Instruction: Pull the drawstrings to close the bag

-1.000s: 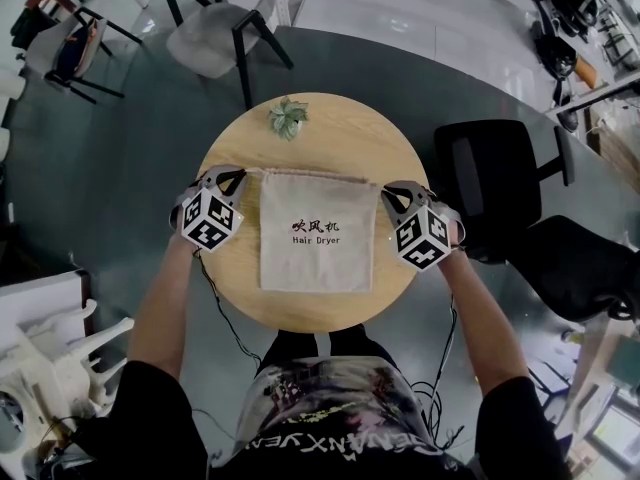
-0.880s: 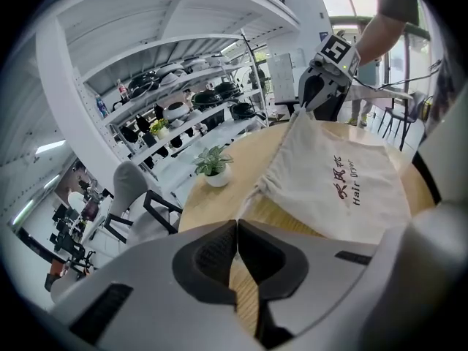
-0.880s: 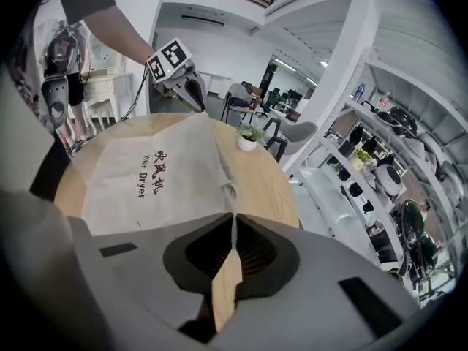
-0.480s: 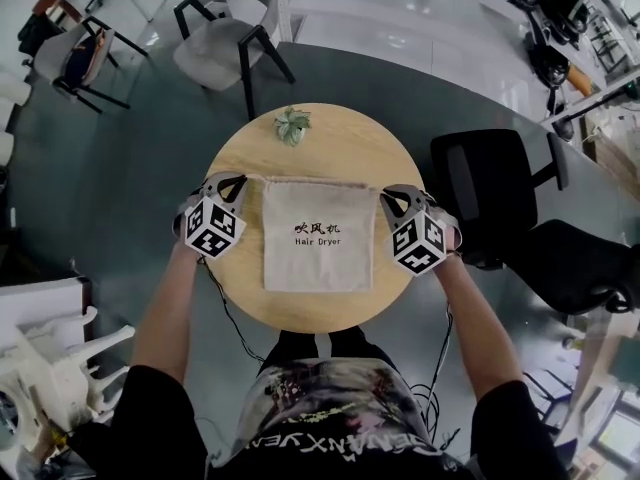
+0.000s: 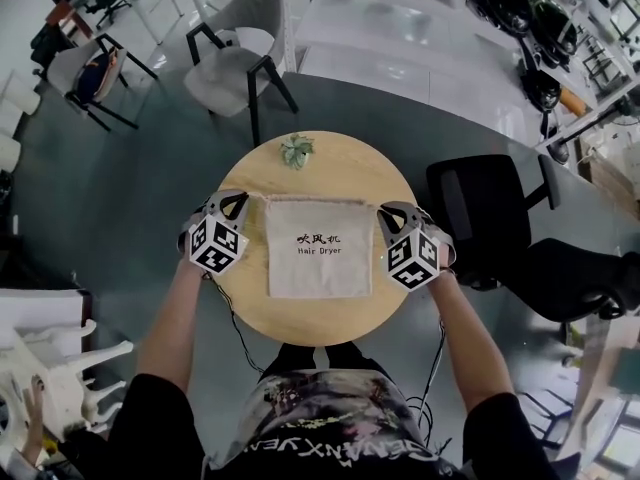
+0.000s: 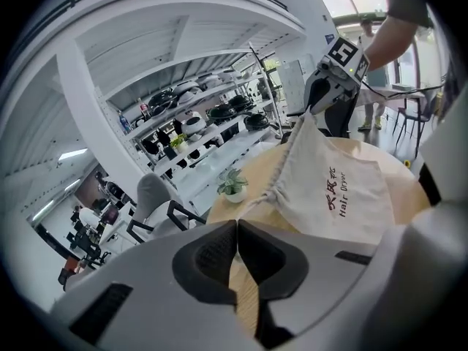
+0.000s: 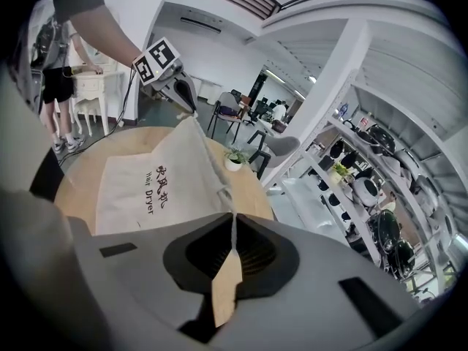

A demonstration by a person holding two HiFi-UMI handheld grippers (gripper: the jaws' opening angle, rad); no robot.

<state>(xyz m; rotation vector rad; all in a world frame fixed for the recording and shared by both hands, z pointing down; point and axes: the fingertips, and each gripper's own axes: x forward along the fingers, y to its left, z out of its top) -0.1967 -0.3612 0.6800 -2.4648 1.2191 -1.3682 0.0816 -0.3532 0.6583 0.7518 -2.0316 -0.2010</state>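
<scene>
A beige drawstring bag (image 5: 316,253) printed "Hair Dryer" lies in the middle of a round wooden table (image 5: 330,313). My left gripper (image 5: 238,199) is at the bag's top left corner, shut on the left drawstring (image 6: 257,205), which runs taut from the puckered corner into the jaws. At the top right corner my right gripper (image 5: 385,210) is shut on the right drawstring (image 7: 228,202). In both gripper views the bag's top edge (image 7: 196,134) is lifted off the table and stretched between the two grippers, while its lower part rests on the wood.
A small potted plant (image 5: 296,151) stands at the table's far edge, behind the bag. A grey chair (image 5: 235,63) is beyond the table, and black office chairs (image 5: 490,208) stand to the right. White shelving with equipment (image 6: 212,119) lines the far wall.
Both grippers have risen a little, still shut on the strings at the bag's top corners. The bag's mouth looks as wide as before. The head camera has tilted, so the table sits lower in the picture.
</scene>
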